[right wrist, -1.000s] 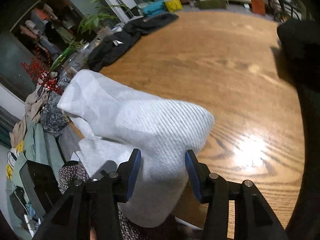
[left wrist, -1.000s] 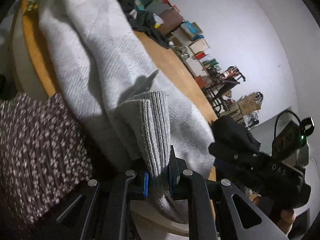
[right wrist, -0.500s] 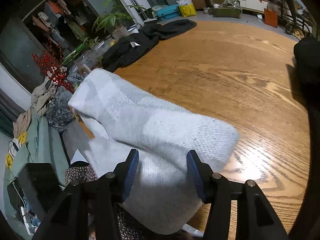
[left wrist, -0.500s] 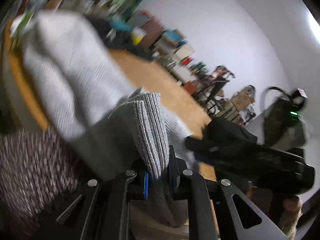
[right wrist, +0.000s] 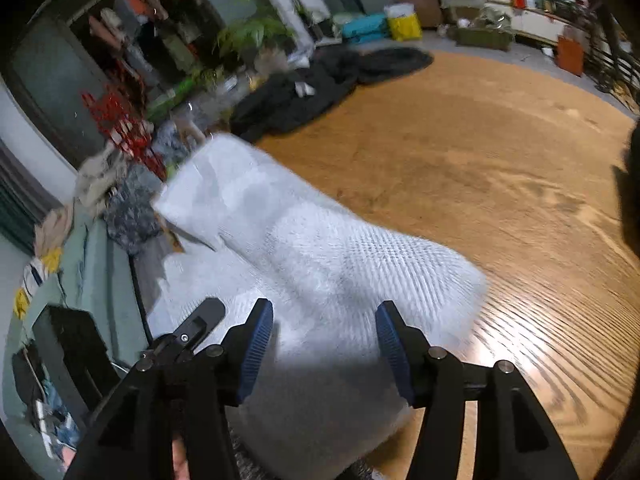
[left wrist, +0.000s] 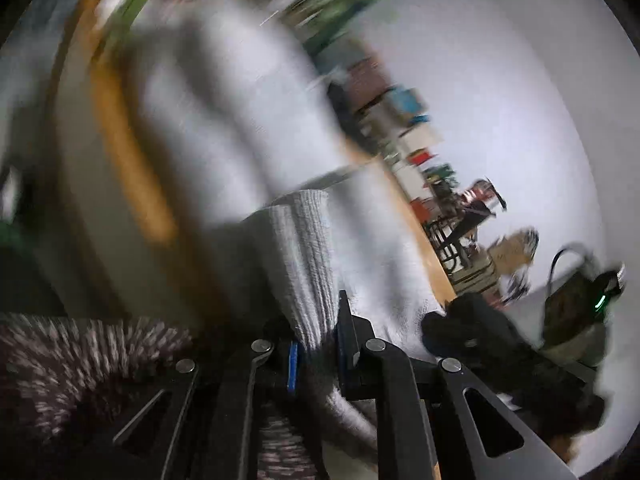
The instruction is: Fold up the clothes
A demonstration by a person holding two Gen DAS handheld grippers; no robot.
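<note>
Pinching the grey sweater's (left wrist: 240,128) ribbed cuff (left wrist: 310,256), left claw (left wrist: 318,344); no writing legible.

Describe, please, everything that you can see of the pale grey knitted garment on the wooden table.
The pale grey garment looks like a soft knit with a fine woven-looking texture and a ribbed cuff or hem. It lies bunched and partly draped over the near edge of the wooden table. The left gripper is shut on the ribbed edge. The right gripper straddles a fold, its jaws opening and clear of the cloth.
</note>
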